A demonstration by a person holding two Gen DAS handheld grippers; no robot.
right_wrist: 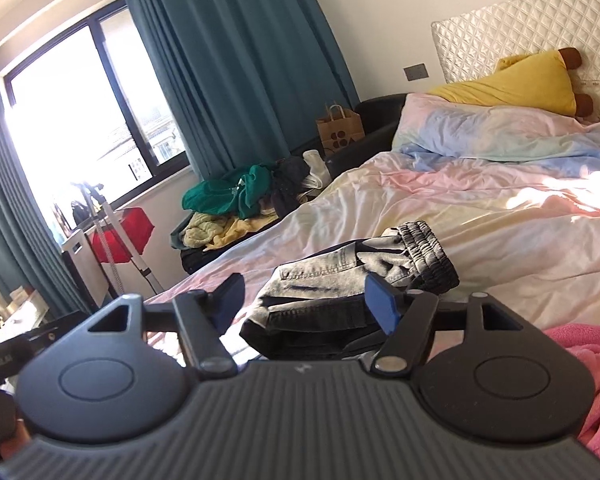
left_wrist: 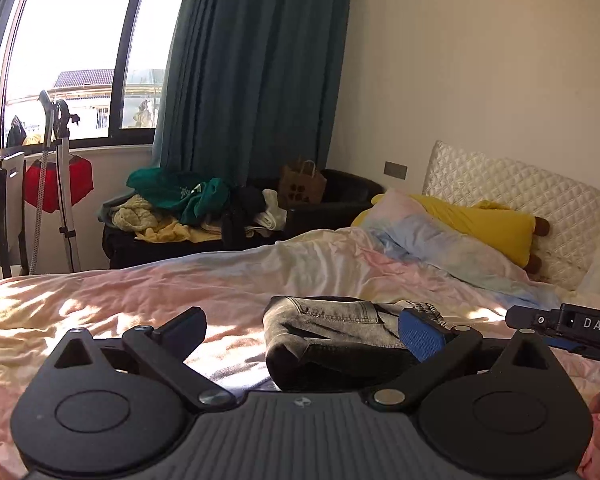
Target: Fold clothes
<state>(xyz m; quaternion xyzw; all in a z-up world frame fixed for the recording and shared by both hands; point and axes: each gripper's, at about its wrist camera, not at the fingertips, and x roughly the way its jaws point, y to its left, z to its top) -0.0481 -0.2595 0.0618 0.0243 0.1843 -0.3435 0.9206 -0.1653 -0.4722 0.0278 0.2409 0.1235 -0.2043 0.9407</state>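
In the lower middle of both wrist views, a folded bundle of grey acid-washed denim with a ribbed elastic waistband (left_wrist: 332, 332) (right_wrist: 352, 284) lies on the pastel pink, yellow and blue tie-dye bedspread (left_wrist: 180, 292) (right_wrist: 480, 216). The left gripper (left_wrist: 304, 334) has its blue-padded fingers spread wide, empty, just in front of the bundle, and the right gripper (right_wrist: 304, 300) is likewise spread and holds nothing. A fuzzy pink blanket (right_wrist: 584, 364) sits at the lower right of the right wrist view, and a heap of green and yellow clothes (left_wrist: 172, 208) (right_wrist: 236, 208) lies beside the bed at mid-left.
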